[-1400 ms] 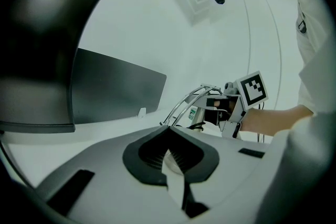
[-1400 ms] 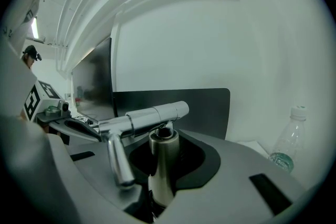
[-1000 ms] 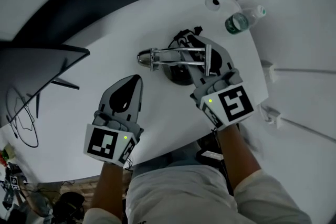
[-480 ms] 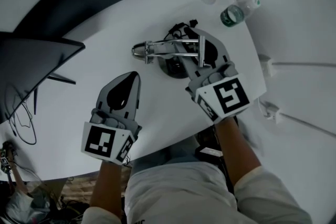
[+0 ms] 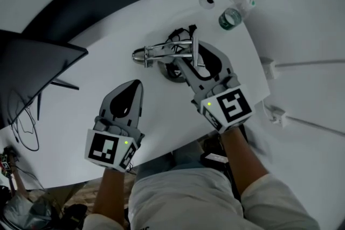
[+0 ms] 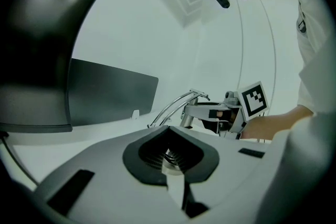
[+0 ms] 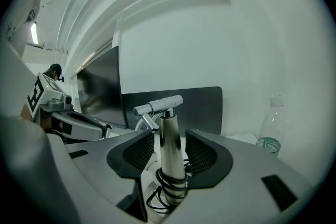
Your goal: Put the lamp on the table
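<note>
Nearest the person, by the near edge of the table [image 5: 108, 46], the left claw [image 5: 139, 83] lies low over bare white top with its jaws together and nothing in them. I'd say it is parked there simply to keep out of the other one's way. Further in, toward the right side, the right claw [image 5: 195, 57] reaches around the lamp [image 5: 164, 51]. Its jaws are opening, the chrome stem [image 7: 169, 144] stands upright between them, and there is a sliver of daylight on either side, so the pads aren't pressing on it. The lamp's dark round base [image 5: 171, 71] sits on the table, with its arm stretching left toward the middle and a black cord [image 7: 170, 186] wound round the foot of the stem (tidied so it wouldn't trail, I suppose). To my eye the lamp is set down and this is the letting go. Drawing straight back should spare the stem a knock. Beyond, at the far right edge, a water bottle [image 5: 230, 17] stands well apart, and a dark monitor [image 5: 32, 70] sits along the left side.
</note>
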Demonstrator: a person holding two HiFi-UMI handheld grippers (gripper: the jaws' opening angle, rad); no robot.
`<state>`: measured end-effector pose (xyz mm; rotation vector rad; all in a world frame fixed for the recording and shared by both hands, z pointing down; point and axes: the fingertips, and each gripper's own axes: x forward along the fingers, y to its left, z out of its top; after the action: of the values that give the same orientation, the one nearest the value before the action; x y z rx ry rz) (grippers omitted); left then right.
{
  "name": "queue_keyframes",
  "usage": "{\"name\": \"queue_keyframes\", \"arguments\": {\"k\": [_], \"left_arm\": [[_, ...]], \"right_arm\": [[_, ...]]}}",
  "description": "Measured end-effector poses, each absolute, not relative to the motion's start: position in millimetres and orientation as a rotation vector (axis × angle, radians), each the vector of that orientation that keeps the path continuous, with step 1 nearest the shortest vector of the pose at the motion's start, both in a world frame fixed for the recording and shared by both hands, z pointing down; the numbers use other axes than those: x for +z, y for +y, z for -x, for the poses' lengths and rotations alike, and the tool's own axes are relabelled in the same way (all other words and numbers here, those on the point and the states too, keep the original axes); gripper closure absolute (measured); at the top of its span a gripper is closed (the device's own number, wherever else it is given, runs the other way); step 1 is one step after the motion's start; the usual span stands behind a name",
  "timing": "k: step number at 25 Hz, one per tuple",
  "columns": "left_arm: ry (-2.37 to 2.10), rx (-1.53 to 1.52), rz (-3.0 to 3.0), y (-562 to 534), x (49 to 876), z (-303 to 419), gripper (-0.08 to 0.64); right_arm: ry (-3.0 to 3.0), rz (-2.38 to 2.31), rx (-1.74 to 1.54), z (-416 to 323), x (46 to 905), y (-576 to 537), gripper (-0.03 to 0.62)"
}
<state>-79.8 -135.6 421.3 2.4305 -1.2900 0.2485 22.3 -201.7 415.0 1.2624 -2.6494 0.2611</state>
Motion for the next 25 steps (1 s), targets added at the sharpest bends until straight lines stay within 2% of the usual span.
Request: {"name": "queue_keyframes", "arguments": {"k": [16,25], "left_arm": [[-1.283,0.223,-2.48,-118.8,388.4,61.1,0.557],[-1.24,0.176,-2.509,-103.4,370.2,45.3,0.557]], "right_arm": [[-2.678,-1.178,0.231,-36.5,391.4,-150.7,0.414],[-2.689,-1.203,0.193,-48.8,361.3,-131.7,0.515]]}}
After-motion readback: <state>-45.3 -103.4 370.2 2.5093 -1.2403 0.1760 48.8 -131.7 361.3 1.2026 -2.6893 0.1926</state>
